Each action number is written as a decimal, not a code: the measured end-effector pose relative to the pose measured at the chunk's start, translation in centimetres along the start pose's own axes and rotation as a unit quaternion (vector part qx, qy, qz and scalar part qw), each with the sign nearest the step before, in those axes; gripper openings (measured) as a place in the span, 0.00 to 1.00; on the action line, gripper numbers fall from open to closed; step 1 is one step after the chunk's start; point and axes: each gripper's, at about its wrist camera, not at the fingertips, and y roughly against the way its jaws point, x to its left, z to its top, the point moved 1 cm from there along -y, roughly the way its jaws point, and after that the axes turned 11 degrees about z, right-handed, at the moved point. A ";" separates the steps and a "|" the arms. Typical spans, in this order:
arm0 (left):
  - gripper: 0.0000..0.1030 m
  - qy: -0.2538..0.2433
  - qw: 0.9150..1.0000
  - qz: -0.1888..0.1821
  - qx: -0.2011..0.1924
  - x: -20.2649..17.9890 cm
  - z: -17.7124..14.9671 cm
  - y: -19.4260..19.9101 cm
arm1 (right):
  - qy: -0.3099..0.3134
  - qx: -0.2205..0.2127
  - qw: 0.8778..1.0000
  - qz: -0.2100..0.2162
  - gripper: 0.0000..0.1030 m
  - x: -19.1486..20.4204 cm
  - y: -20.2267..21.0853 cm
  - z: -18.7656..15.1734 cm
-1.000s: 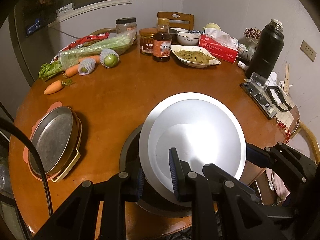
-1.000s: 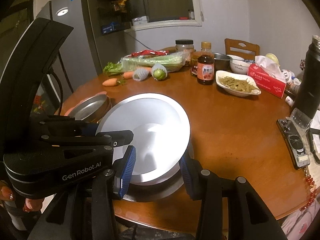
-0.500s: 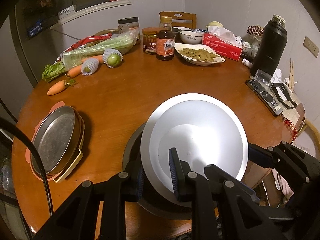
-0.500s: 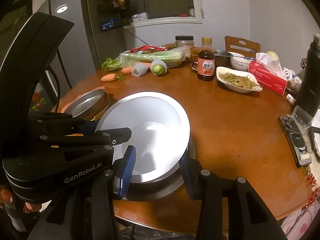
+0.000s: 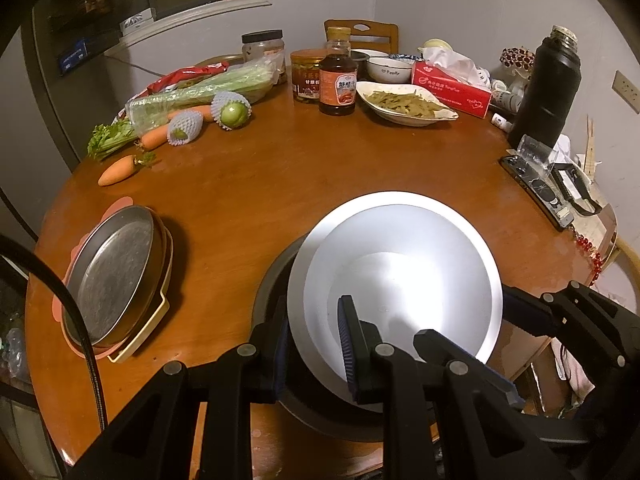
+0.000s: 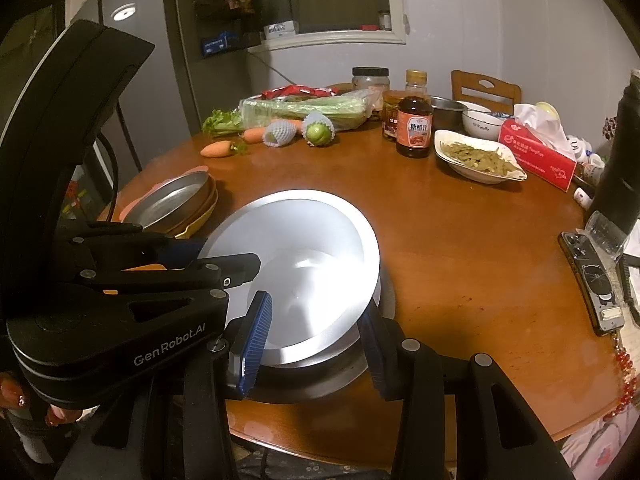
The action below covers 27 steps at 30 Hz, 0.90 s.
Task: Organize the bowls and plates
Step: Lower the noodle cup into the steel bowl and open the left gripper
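A: Where is the silver bowl (image 5: 400, 276) relative to the left gripper (image 5: 316, 344)?

B: Its near rim sits between that gripper's two fingers (image 5: 349, 344). One blue pad is inside the bowl and the other is outside the rim, so they are pinching the bowl's edge. The bowl is tilted over a darker metal basin (image 5: 276, 292) at the near edge of the counter (image 5: 280, 176).

A: And the right gripper (image 6: 316, 340)?

B: Its fingers (image 6: 256, 336) are spread, one on each side of the bowl's (image 6: 292, 264) near rim. The left pad looks close to the rim, but I cannot tell whether either pad is touching. The basin (image 6: 340, 368) shows below the bowl, between the pads.

A: What is hidden?

B: The left gripper's body covers the bowl's left side in the right wrist view. The bowl covers most of the basin, so I cannot tell whether the bowl rests in it or is held just above it. Glare washes out the bowl's inside.

A: Anything else for the task?

B: A stack of shallow pans (image 5: 116, 276) sits well apart on the left side of the counter, atop a pink mat. A white dish of food (image 5: 404, 102) and a small bowl (image 5: 390, 70) stand at the far side.
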 end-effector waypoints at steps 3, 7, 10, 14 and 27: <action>0.22 0.000 1.000 0.002 0.002 0.0 -0.1 -0.1 | 0.001 0.003 1.000 -0.003 0.45 0.1 -0.2 0.0; 0.22 -0.001 1.000 0.002 0.002 0.0 -0.1 -0.2 | 0.003 0.004 1.000 -0.007 0.45 0.1 -0.3 0.0; 0.22 0.001 1.000 0.003 0.002 0.1 -0.1 -0.2 | 0.007 0.005 1.000 -0.013 0.45 0.2 -0.4 -0.1; 0.23 0.004 1.000 0.007 0.000 0.4 -0.2 0.0 | 0.010 0.004 1.000 -0.017 0.50 0.3 -0.2 -0.1; 0.36 0.031 0.999 0.004 -0.021 2.5 -0.4 1.7 | -0.013 -0.019 0.999 -0.034 0.56 -0.8 1.7 0.7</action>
